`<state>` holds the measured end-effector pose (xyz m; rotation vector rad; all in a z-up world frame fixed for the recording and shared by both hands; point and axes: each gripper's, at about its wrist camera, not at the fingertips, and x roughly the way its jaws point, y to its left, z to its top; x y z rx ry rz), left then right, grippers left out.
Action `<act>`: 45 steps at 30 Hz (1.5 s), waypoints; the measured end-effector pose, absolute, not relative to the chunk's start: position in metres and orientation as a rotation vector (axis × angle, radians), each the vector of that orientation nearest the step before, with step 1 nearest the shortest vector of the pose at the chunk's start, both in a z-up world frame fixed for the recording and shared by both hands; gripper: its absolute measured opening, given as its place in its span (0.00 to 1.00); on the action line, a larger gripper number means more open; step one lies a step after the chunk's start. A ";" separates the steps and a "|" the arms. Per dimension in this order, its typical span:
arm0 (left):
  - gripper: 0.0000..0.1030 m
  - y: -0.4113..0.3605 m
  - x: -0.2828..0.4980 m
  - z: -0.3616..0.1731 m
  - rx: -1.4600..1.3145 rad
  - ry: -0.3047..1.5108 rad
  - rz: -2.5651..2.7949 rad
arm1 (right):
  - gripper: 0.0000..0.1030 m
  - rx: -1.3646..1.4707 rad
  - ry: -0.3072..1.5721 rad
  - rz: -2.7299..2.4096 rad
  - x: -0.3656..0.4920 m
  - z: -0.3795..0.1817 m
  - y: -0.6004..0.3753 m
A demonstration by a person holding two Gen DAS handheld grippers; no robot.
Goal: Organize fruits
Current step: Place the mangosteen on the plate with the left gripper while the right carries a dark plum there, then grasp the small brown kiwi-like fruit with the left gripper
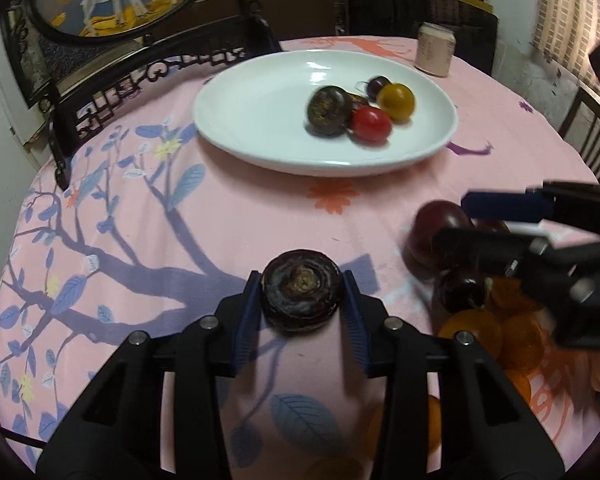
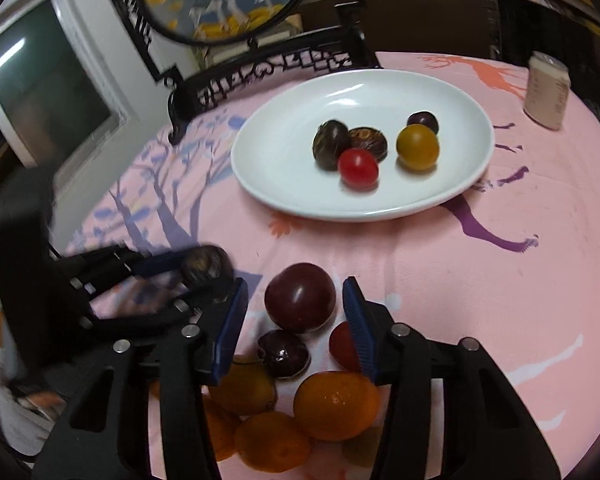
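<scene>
Between the blue pads of the left gripper sits a dark chestnut, on the pink cloth in front of the plate. Both pads seem to touch its sides, so I judge the gripper clamped on it. It looks small, light and hard, with a smooth skin that may slip; a hold across its widest middle is best, as now. It is flat and round, with no long axis, and its rough centre points up toward the camera.

The right gripper stands apart around a plum, with a clear gap on each side. This plum seems firm but easy to bruise, nearly round, resting beside a cherry and oranges.
</scene>
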<state>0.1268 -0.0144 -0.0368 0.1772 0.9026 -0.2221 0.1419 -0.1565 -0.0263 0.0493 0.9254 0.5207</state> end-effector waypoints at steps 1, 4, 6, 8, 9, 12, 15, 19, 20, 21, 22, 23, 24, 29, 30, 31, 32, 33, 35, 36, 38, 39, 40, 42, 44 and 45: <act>0.39 -0.009 0.128 -0.035 0.159 0.901 -0.212 | 0.44 0.021 0.921 0.516 0.142 -0.027 -0.153; 0.39 0.000 0.133 -0.033 0.138 0.901 -0.184 | 0.44 -0.053 0.904 0.493 0.142 -0.030 -0.145; 0.39 0.002 0.136 -0.035 0.138 0.908 -0.169 | 0.42 -0.086 0.895 0.474 0.142 -0.034 -0.143; 0.39 0.001 0.138 -0.038 0.149 0.917 -0.162 | 0.40 -0.102 0.887 0.468 0.142 -0.034 -0.142; 0.39 -0.001 0.138 -0.039 0.161 0.913 -0.158 | 0.38 -0.099 0.886 0.465 0.142 -0.034 -0.143; 0.39 -0.002 0.137 -0.038 0.165 0.908 -0.162 | 0.38 -0.079 0.883 0.456 0.141 -0.032 -0.148; 0.39 0.000 0.134 -0.032 0.155 0.888 -0.151 | 0.38 -0.026 0.879 0.469 0.134 -0.024 -0.162; 0.39 0.001 0.131 -0.002 0.115 0.823 -0.170 | 0.38 0.051 0.810 0.439 0.129 0.000 -0.187; 0.39 -0.001 0.134 0.003 0.114 0.816 -0.175 | 0.38 0.077 0.799 0.428 0.133 0.005 -0.192; 0.39 -0.004 0.139 0.009 0.115 0.809 -0.178 | 0.38 0.095 0.794 0.421 0.138 0.008 -0.195; 0.39 -0.007 0.147 0.014 0.119 0.806 -0.177 | 0.38 0.114 0.792 0.414 0.145 0.011 -0.196; 0.39 -0.012 0.157 0.018 0.123 0.803 -0.177 | 0.38 0.138 0.795 0.408 0.156 0.013 -0.198; 0.39 -0.015 0.165 0.019 0.123 0.804 -0.178 | 0.38 0.151 0.800 0.404 0.163 0.013 -0.198; 0.41 -0.024 0.205 0.010 0.063 0.838 -0.185 | 0.41 0.241 0.862 0.418 0.203 -0.002 -0.193; 0.48 -0.024 0.208 0.008 0.051 0.841 -0.182 | 0.45 0.240 0.853 0.388 0.206 -0.005 -0.194; 0.52 -0.022 0.210 0.005 0.040 0.838 -0.185 | 0.46 0.232 0.832 0.382 0.205 -0.004 -0.195; 0.53 -0.022 0.211 0.004 0.040 0.838 -0.191 | 0.46 0.227 0.815 0.388 0.205 -0.002 -0.196; 0.53 -0.021 0.211 0.003 0.048 0.841 -0.191 | 0.46 0.230 0.802 0.397 0.203 0.000 -0.198; 0.53 -0.017 0.210 0.004 0.041 0.834 -0.186 | 0.46 0.256 0.800 0.409 0.200 0.002 -0.203; 0.53 -0.015 0.209 0.005 0.034 0.834 -0.186 | 0.46 0.262 0.802 0.415 0.199 0.002 -0.205; 0.53 -0.011 0.206 0.006 0.030 0.830 -0.183 | 0.46 0.272 0.816 0.429 0.194 0.002 -0.207; 0.54 -0.010 0.202 0.005 0.037 0.828 -0.178 | 0.46 0.282 0.825 0.436 0.190 0.002 -0.209; 0.56 -0.009 0.198 0.005 0.039 0.828 -0.176 | 0.46 0.295 0.832 0.446 0.185 0.002 -0.210; 0.59 -0.006 0.188 0.002 0.038 0.837 -0.177 | 0.46 0.296 0.845 0.456 0.175 0.002 -0.209; 0.60 -0.005 0.179 0.001 0.045 0.842 -0.188 | 0.46 0.283 0.842 0.457 0.163 0.002 -0.209; 0.61 -0.006 0.173 0.001 0.052 0.842 -0.195 | 0.46 0.272 0.840 0.456 0.154 0.003 -0.210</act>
